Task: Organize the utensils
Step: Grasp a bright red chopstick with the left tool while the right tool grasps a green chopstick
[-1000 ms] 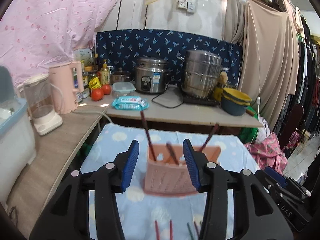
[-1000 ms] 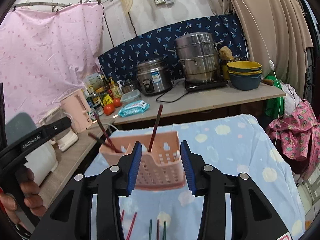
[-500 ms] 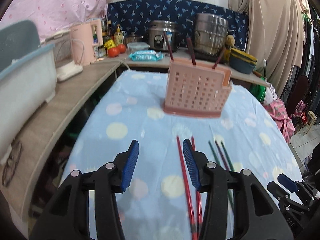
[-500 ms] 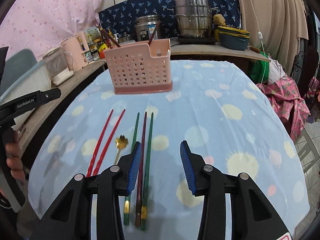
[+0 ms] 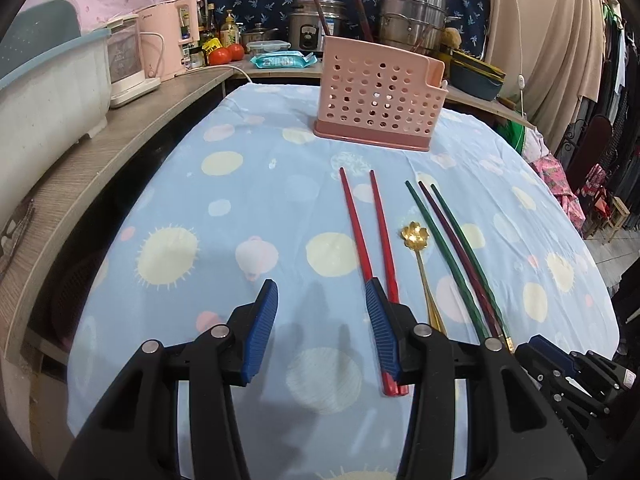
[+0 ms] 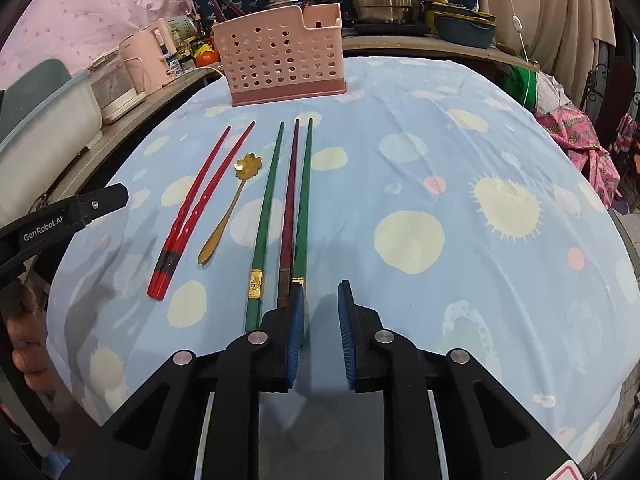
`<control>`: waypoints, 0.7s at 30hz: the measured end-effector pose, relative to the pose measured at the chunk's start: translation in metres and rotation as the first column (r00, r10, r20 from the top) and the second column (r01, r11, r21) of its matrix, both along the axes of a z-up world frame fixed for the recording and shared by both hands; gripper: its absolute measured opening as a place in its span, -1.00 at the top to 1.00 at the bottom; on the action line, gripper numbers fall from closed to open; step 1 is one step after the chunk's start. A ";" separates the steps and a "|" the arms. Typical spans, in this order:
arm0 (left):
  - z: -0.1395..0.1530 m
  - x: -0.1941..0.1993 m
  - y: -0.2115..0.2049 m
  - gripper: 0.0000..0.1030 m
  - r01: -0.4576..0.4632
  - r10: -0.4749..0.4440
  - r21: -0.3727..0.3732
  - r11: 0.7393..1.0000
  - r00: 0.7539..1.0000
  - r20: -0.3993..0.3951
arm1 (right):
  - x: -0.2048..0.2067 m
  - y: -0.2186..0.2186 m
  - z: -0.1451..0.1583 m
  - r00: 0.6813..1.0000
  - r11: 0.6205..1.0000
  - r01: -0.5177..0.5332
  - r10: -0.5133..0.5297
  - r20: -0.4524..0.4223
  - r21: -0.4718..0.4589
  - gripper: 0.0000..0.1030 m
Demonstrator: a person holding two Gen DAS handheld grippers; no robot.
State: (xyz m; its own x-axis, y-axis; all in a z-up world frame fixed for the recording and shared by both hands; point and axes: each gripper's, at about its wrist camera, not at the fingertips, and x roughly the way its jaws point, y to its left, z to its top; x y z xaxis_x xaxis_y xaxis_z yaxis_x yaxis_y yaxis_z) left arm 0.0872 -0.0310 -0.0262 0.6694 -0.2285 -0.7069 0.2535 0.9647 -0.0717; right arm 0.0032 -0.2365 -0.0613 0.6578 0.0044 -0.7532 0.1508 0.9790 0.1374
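A pink perforated utensil basket (image 5: 379,95) (image 6: 280,65) stands at the far end of the blue dotted tablecloth with a few dark chopsticks in it. In front of it lie two red chopsticks (image 5: 366,248) (image 6: 200,196), a gold flower spoon (image 5: 418,246) (image 6: 236,196), two green chopsticks (image 6: 266,216) and a maroon one (image 6: 290,200). My left gripper (image 5: 322,304) is open and empty, just left of the red chopsticks' near ends. My right gripper (image 6: 320,300) is open and empty, just right of the green chopsticks' near ends.
A wooden counter (image 5: 100,156) runs along the left with a pale plastic bin (image 5: 48,92), a blender and a pink kettle (image 5: 168,36). Pots (image 5: 412,16), bowls and tomatoes stand on the back counter. Pink cloth (image 6: 580,136) hangs at the table's right.
Both grippers have pulled back from the basket and tilted down toward the near end of the table. The loose chopsticks and spoon now lie just ahead of the fingers. Both stayed open.
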 end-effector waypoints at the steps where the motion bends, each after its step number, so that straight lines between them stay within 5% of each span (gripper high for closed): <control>1: 0.000 -0.001 0.000 0.15 0.001 -0.001 -0.004 1.000 1.000 -0.003 | -0.001 0.001 0.002 1.000 1.000 -0.002 0.002 0.001 -0.001 0.69; 8: 0.000 -0.007 0.002 0.15 -0.003 0.003 -0.017 1.000 1.000 -0.013 | 0.002 0.012 0.001 0.999 0.998 -0.037 0.035 -0.023 -0.058 0.74; 21: -0.011 -0.014 0.002 0.15 -0.013 0.014 0.016 1.000 0.999 -0.040 | -0.002 0.008 -0.008 1.000 1.000 -0.028 0.028 -0.010 0.000 0.77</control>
